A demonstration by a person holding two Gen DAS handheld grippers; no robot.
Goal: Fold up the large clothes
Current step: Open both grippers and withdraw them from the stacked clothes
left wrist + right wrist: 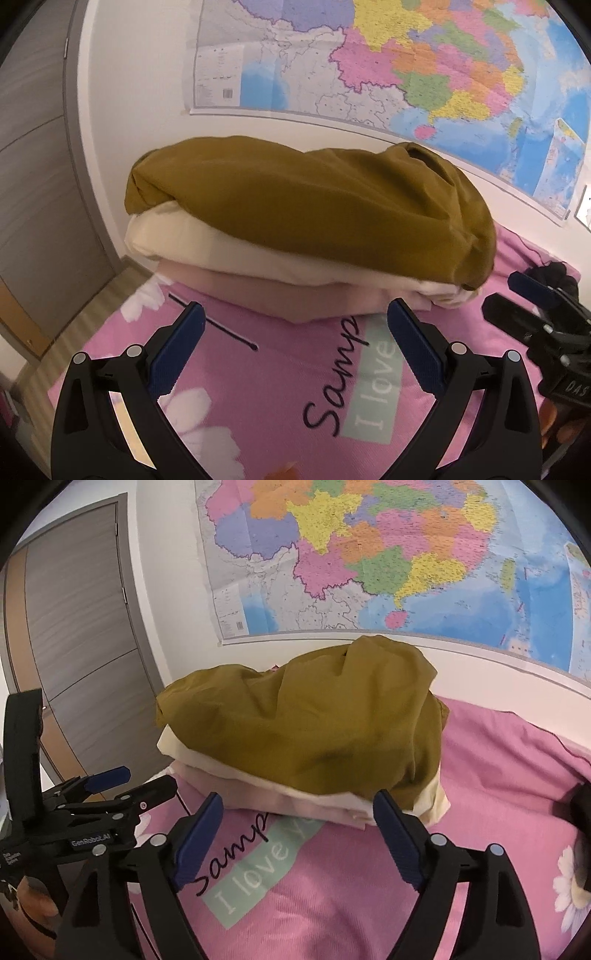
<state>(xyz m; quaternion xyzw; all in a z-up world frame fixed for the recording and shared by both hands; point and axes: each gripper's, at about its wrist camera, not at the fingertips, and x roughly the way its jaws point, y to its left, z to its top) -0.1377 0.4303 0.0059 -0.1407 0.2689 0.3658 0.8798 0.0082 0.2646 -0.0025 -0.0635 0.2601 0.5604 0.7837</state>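
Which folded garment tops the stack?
The mustard-brown garment; it lies rumpled over the cream garment, with the pale pink garment at the bottom.

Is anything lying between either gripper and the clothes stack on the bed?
Nothing visible. Only bare pink sheet lies between the open left gripper and the stack, and likewise for the open right gripper. A thin black line lies flat on the sheet left of the left gripper's path.

Mustard garment [310,206]: soft matt cloth, creased | cream layer [207,247] under it: smooth cloth | pink bedsheet [498,775]: woven, matt | my left gripper [295,332]: matt black plastic, blue pads | wall map [369,554], upper frame: glossy paper | door [81,627], left: grey wood-grain.
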